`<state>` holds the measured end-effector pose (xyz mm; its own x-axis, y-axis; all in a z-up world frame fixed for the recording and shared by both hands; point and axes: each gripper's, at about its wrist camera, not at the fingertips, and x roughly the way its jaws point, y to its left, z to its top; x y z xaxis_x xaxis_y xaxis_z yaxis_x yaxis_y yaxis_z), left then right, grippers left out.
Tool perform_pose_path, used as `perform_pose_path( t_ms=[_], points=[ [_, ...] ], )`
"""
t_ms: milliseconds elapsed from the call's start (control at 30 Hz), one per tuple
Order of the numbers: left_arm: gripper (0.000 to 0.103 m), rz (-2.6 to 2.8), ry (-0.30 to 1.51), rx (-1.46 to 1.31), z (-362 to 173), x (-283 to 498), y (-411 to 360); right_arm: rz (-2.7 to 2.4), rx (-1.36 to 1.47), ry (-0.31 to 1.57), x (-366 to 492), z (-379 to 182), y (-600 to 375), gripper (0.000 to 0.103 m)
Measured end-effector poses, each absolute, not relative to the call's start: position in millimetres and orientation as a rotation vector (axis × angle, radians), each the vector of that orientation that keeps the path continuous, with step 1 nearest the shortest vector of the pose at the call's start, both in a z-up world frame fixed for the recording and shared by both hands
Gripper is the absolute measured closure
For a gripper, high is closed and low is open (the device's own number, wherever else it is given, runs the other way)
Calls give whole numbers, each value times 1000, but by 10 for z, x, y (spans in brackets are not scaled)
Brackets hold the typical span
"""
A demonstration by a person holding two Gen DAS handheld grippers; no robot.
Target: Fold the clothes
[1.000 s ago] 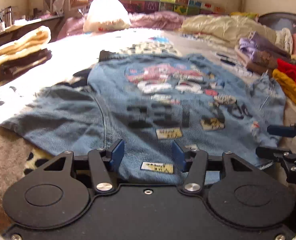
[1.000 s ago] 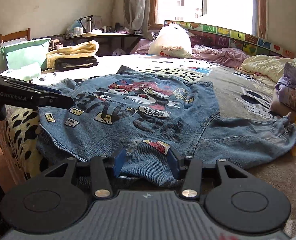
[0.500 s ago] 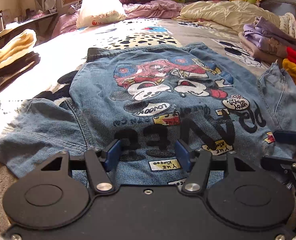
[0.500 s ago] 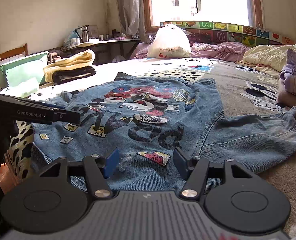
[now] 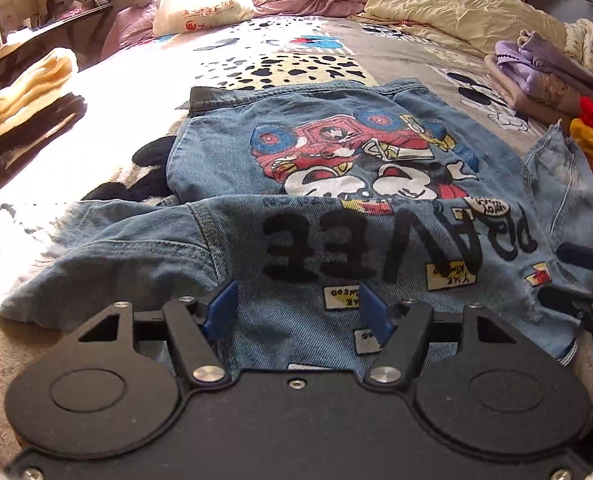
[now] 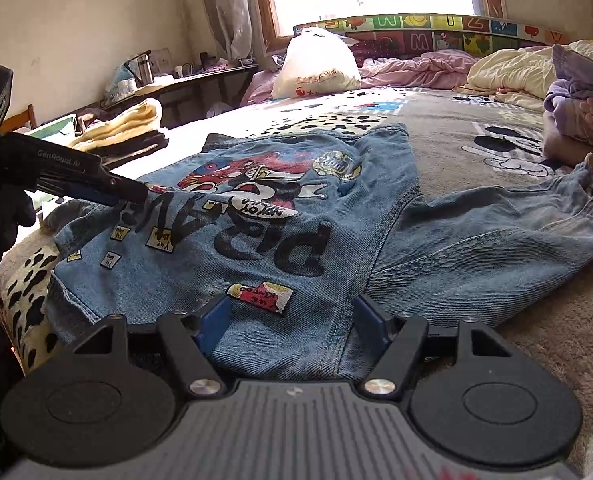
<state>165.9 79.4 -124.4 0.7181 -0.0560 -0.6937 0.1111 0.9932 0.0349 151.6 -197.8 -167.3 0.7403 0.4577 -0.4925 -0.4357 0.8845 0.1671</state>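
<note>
On the left, one sleeve (image 5: 108, 248) of the denim jacket (image 5: 336, 184) runs out flat toward the sunlit side of the bed (image 5: 144, 80). The jacket itself lies back-side up in the middle of the bed, printed picture and lettering showing, collar end nearest the grippers and hem toward the far pillows. Its long axis, counting the spread sleeves, runs side to side across the bed; the body runs from near to far.

The left gripper (image 5: 294, 308) hovers over the near edge of the denim, its fingers spread and opening, the cloth lying beneath them but not pinched. Further right, the right gripper (image 6: 290, 318) sits the same way over the near edge by the armhole seam: fingers apart and opening, nothing clamped.

To my eye the jacket has just been laid out and smoothed, and folding proper has not begun. The next move likely calls for taking a sleeve, perhaps the right sleeve (image 6: 508, 232) stretched toward the piled clothes (image 6: 580, 108), and bringing it over the back without dragging the body askew.
</note>
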Motion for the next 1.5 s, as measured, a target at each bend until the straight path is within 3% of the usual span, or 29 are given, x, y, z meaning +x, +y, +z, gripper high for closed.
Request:
perform_pose_path(
  t_ms=[233,300,367,500,667,700,733,833,933,1100,1167,1200,1333,1400,1433,1500],
  points=[
    [39,-13,683,58,-1340,1289,1099,698,-68,385,1193,-1473,-1654,36],
    [41,-13,765,93,-1413,1257,1071,791,-102,418,1148,-1518,-1480,36],
    [45,0,710,27,-1264,1052,1125,875,-166,457,1059,-1571,-1324,36],
    [45,-53,765,-525,-1383,840,1448,861,-351,398,679,-1512,-1196,35],
    [45,-24,722,-881,-1664,853,1384,719,-546,335,550,-1568,-1165,35],
    [50,-30,713,-920,-1676,878,1368,709,-540,350,582,-1587,-1175,35],
    [89,-48,729,-937,-1685,904,1343,708,-528,366,616,-1613,-1194,36],
    [93,-34,728,-849,-1533,791,1172,712,-517,384,639,-1619,-1219,35],
    [95,12,678,-824,-1397,464,1118,733,-508,396,610,-1561,-1270,39],
    [94,37,730,-934,-1655,406,1272,817,-493,463,592,-1516,-1374,37],
    [49,22,679,-987,-1632,384,1351,819,-502,461,599,-1524,-1375,40],
    [44,19,653,-990,-1591,384,1354,818,-477,445,602,-1485,-1389,41],
    [44,-8,668,-1039,-1642,537,1244,807,-398,363,587,-1390,-1443,39],
    [46,5,706,-1005,-1701,630,1117,752,-310,413,679,-1388,-1519,39],
    [57,25,713,-977,-1717,653,1056,719,-258,444,732,-1386,-1566,39],
    [61,33,717,-939,-1714,662,1005,622,-62,521,819,-1380,-1774,39]
  ],
)
